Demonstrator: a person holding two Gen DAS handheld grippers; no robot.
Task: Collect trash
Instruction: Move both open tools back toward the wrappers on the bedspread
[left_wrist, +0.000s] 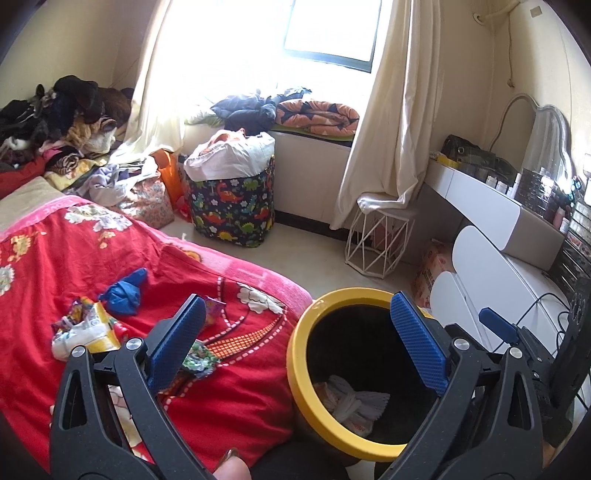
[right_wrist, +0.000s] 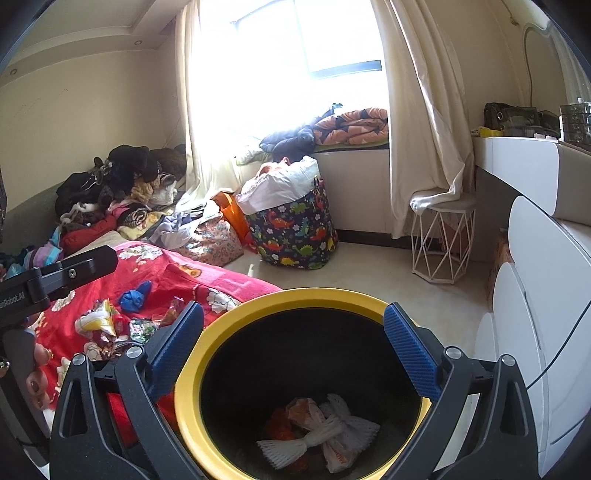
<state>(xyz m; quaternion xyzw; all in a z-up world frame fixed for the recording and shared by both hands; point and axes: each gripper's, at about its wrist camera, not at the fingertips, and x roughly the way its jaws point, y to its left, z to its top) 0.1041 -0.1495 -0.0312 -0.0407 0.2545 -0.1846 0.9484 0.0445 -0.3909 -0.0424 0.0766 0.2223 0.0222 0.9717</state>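
Observation:
A yellow-rimmed black bin (left_wrist: 306, 398) stands beside the bed and also shows in the right wrist view (right_wrist: 192, 398). Inside lie a white foam net (right_wrist: 325, 428) and crumpled wrappers (right_wrist: 306, 408). On the red bedspread (left_wrist: 74, 258) lie a crumpled blue piece (left_wrist: 123, 293), a yellow-white wrapper (left_wrist: 86, 332) and several small colourful wrappers (left_wrist: 199, 358). My left gripper (left_wrist: 299, 343) is open and empty, between the bed and the bin. My right gripper (right_wrist: 293, 345) is open and empty, right above the bin's mouth.
A dinosaur-print basket (left_wrist: 232, 206) full of cloth stands by the window. A white wire stool (left_wrist: 376, 240) and a white dresser (left_wrist: 491, 266) are on the right. Clothes (left_wrist: 62, 118) are piled at the bed's far end.

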